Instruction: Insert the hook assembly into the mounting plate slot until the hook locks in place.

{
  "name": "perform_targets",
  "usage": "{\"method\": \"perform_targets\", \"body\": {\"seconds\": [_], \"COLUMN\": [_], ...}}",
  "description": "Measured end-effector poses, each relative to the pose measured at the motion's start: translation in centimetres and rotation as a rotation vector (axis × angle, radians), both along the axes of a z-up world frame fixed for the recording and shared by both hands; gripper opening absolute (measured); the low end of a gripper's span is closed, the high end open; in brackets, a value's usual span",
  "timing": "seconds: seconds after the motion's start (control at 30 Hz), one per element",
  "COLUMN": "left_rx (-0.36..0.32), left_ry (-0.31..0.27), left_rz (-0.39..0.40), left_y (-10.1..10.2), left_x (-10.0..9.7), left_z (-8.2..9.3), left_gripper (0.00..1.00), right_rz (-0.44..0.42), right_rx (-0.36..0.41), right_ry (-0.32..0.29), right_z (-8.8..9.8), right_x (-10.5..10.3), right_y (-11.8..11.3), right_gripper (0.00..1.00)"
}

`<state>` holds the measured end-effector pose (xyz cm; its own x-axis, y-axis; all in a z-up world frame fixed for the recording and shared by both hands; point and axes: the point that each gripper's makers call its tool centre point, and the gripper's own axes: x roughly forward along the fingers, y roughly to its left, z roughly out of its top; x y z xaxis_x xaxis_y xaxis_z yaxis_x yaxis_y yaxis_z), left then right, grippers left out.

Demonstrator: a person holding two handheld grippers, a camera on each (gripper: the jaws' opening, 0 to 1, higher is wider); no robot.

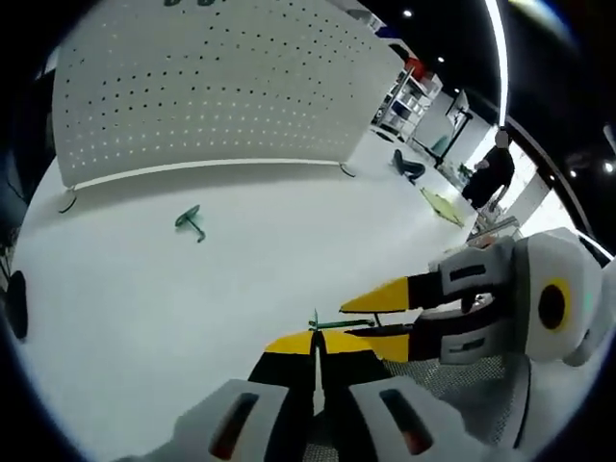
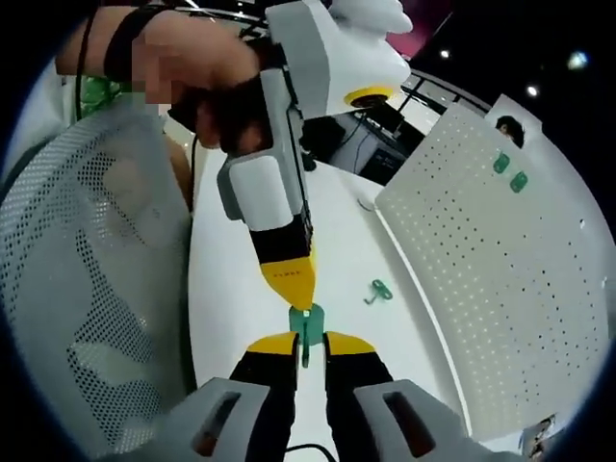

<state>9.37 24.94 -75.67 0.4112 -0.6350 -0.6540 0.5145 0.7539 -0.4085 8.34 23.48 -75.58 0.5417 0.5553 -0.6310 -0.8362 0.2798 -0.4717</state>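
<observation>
White table [image 1: 144,318], green hook [image 1: 191,222], pegboard [image 1: 212,87]

Your left gripper view sits low over the counter [image 1: 192,308], facing the pegboard [image 1: 212,87] at its far edge. Your right gripper view looks along the counter, pegboard on its right. Both share the green hook [image 1: 327,324], close up.
</observation>
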Motion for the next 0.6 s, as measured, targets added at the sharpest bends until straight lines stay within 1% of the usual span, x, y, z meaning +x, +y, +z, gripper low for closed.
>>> {"method": "perform_targets", "body": {"seconds": [0.17,0.23,0.33,0.4,0.47,0.6], "left_rx": [-0.005,-0.013,-0.014,-0.021,-0.019,-0.028], "left_ry": [-0.001,0.002,0.001,0.006,0.004,0.006], "left_rz": [0.003,-0.001,-0.002,0.0,-0.01,-0.006], "left_y": [0.04,-0.07,-0.07,-0.11,-0.16,-0.15], "left_x": [0.09,0.02,0.01,-0.04,-0.13,-0.21], "left_z": [0.14,0.24,0.29,0.33,0.32,0.4], "left_gripper": [0.01,0.01,0.01,0.01,0.01,0.01], "right_rz": [-0.004,-0.003,-0.001,-0.005,-0.008,-0.019], "right_rx": [-0.014,-0.004,-0.009,-0.015,-0.006,-0.011], "right_ry": [0.008,0.008,0.003,0.015,0.013,0.017], "right_z": [-0.33,-0.31,-0.34,-0.56,-0.47,-0.6], "right_x": [-0.01,-0.06,-0.06,-0.11,-0.07,0.02], "right_y": [-0.23,-0.16,-0.21,-0.33,-0.35,-0.58], "right_gripper": [0.07,0.06,0.04,0.04,0.04,0.04]}}
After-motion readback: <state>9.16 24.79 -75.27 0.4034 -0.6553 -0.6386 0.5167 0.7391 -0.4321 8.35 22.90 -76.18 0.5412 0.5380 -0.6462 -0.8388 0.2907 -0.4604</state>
